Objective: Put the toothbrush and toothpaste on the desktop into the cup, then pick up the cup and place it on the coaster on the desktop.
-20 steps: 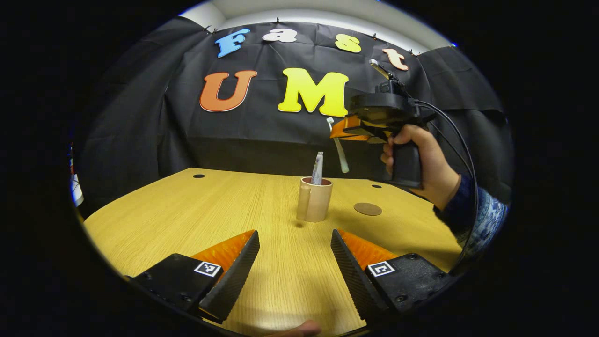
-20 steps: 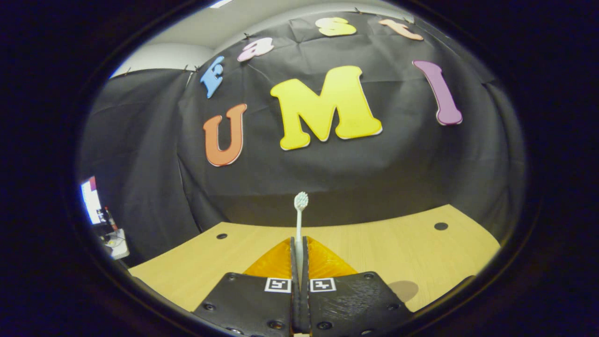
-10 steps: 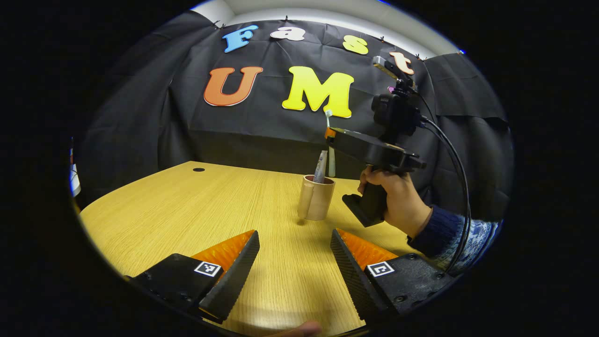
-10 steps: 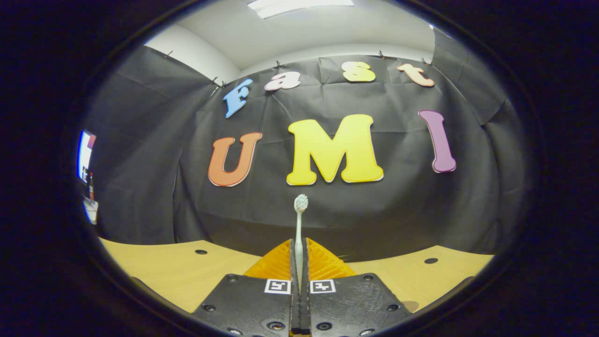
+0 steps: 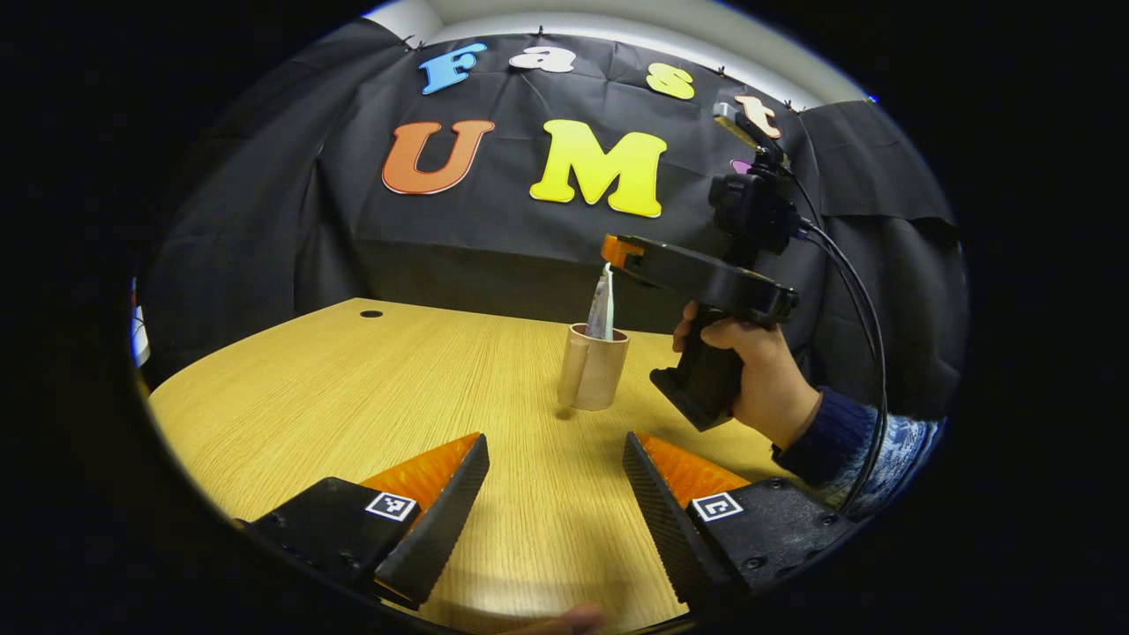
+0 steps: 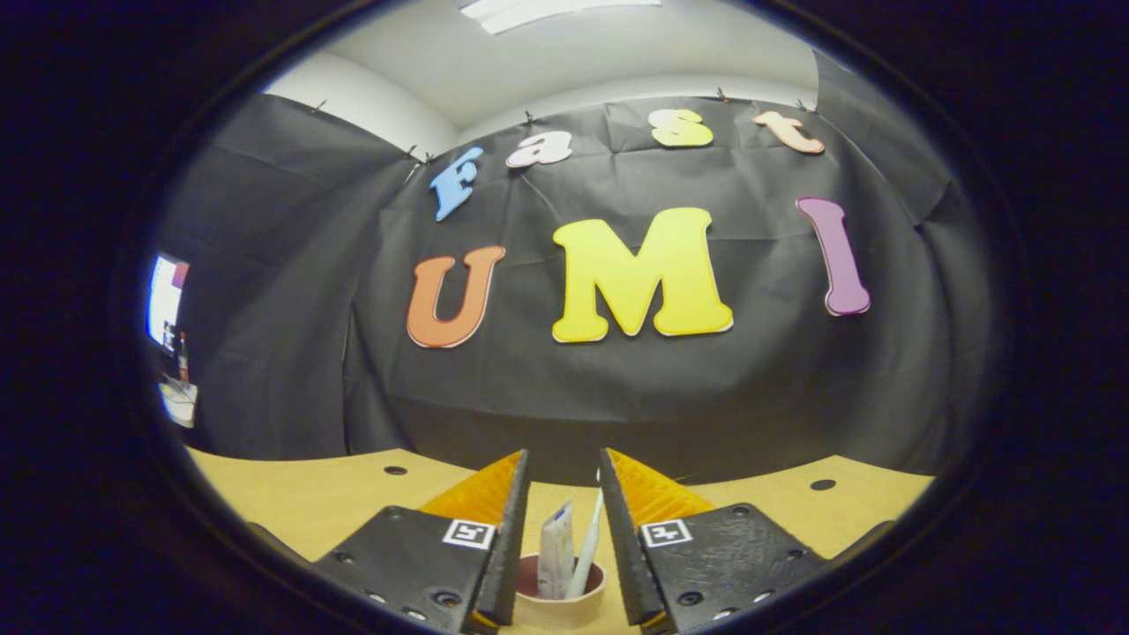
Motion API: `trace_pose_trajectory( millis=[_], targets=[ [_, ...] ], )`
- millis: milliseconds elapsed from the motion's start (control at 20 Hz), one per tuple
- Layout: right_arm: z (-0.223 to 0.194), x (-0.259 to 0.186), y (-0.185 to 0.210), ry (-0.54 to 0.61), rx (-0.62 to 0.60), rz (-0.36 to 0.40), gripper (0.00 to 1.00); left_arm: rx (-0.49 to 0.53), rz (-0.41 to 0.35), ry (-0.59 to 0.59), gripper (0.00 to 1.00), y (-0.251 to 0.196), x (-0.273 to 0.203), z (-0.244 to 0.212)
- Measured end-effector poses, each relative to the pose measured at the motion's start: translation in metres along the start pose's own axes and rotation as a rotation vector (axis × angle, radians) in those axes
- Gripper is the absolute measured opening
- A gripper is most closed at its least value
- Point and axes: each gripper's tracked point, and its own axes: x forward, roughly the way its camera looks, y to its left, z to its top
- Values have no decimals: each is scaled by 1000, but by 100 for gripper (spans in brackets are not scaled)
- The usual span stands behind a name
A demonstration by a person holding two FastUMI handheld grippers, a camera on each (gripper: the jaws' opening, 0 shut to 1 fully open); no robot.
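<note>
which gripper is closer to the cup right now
Right. The right gripper hangs directly above the cup, jaws open. The left gripper sits well back across the table from it, also open.

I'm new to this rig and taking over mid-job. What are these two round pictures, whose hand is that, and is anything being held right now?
Each picture comes from a camera riding on a hand-held gripper, looking along its two fingers. In the left gripper view, the left gripper hangs open over the wooden desk; beyond it a person's hand holds the right gripper above the cup. The right gripper view looks down past that gripper's open fingers at the cup, with the toothpaste and toothbrush standing inside. Nothing is held.
</note>
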Motion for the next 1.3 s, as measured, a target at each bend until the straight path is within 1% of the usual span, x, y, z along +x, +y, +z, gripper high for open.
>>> trace_pose_trajectory(
  millis=[100, 150, 200, 250, 300, 350, 450, 650, 750, 850, 950, 1150, 1300],
  targets=[
    [5, -16, 4, -2, 5, 23, 50, 1, 9, 1, 98, 2, 0, 0],
    [9, -20, 4, 0, 7, 28, 56, 1, 13, 2, 98, 2, 1, 0],
    [13, -23, 1, 1, 12, 30, 72, 3, 16, 3, 98, 2, 1, 1],
    [18, -27, -1, 1, 22, 34, 79, 8, 20, 1, 98, 2, 2, 2],
    [22, -33, -2, 7, 26, 41, 89, 17, 27, 0, 98, 2, 2, 5],
    [25, -40, -5, 12, 30, 40, 96, 28, 35, -3, 97, 3, 4, 9],
    [37, -56, -11, 10, 32, 44, 95, 31, 45, -13, 97, 7, 9, 17],
    [61, -91, -31, 17, 33, 49, 95, -10, 66, -12, 97, 12, 23, 36],
    [72, -110, -51, 26, 41, 25, 96, -6, 94, -21, 97, 17, 32, 55],
    [84, -130, -73, 31, 44, -6, 95, 23, 115, -7, 97, 21, 44, 73],
    [92, -148, -97, 23, 33, -41, 95, 46, 160, 15, 97, 30, 52, 94],
    [93, -180, -142, 21, -42, -97, 96, 85, 126, 85, 96, 16, 76, 130],
    [81, -200, -168, 58, -119, -132, 96, 117, 74, 207, 96, 1, 98, 137]
  ],
)
